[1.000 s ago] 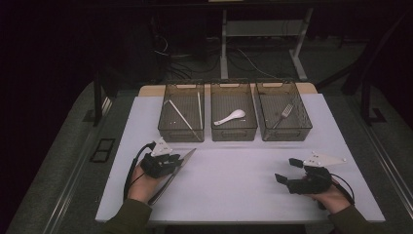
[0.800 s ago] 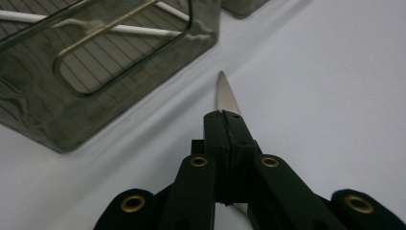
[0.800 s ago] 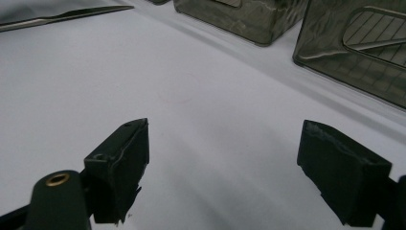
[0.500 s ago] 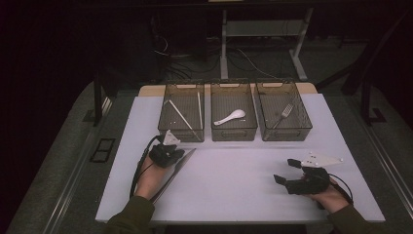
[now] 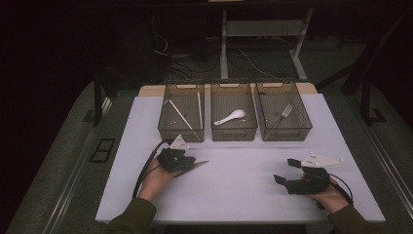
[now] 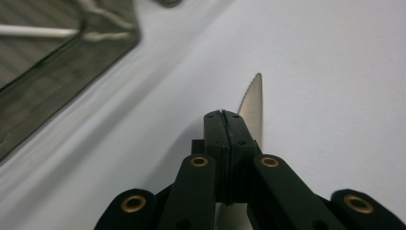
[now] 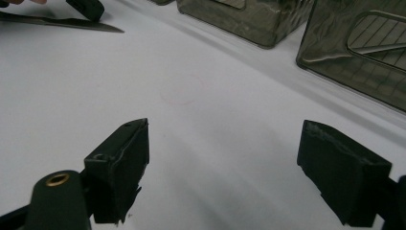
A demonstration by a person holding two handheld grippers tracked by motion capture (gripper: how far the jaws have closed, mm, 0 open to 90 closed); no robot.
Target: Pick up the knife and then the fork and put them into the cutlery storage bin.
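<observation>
A metal knife (image 5: 197,165) lies low over the white table (image 5: 234,195), its blade pointing right. My left gripper (image 5: 176,160) is shut on it, at the left of the high view. In the left gripper view the black jaws (image 6: 224,117) are pressed together, and the serrated blade tip (image 6: 253,100) sticks out past them over the table. My right gripper (image 5: 286,170) rests at the right front, open, with nothing between its jaws (image 7: 225,163). The right gripper view catches the knife (image 7: 62,21) far off at its top left.
Three clear bins stand in a row at the back. The left bin (image 5: 168,127) holds chopsticks (image 5: 181,116), the middle bin (image 5: 234,134) a white spoon (image 5: 231,117), the right bin (image 5: 285,134) a fork (image 5: 283,115). A corner of the left bin (image 6: 57,72) lies close by.
My left hand has shifted to the right with the knife, and the blade has swung from slanting toward the front edge to pointing right. The right hand has kept still.
</observation>
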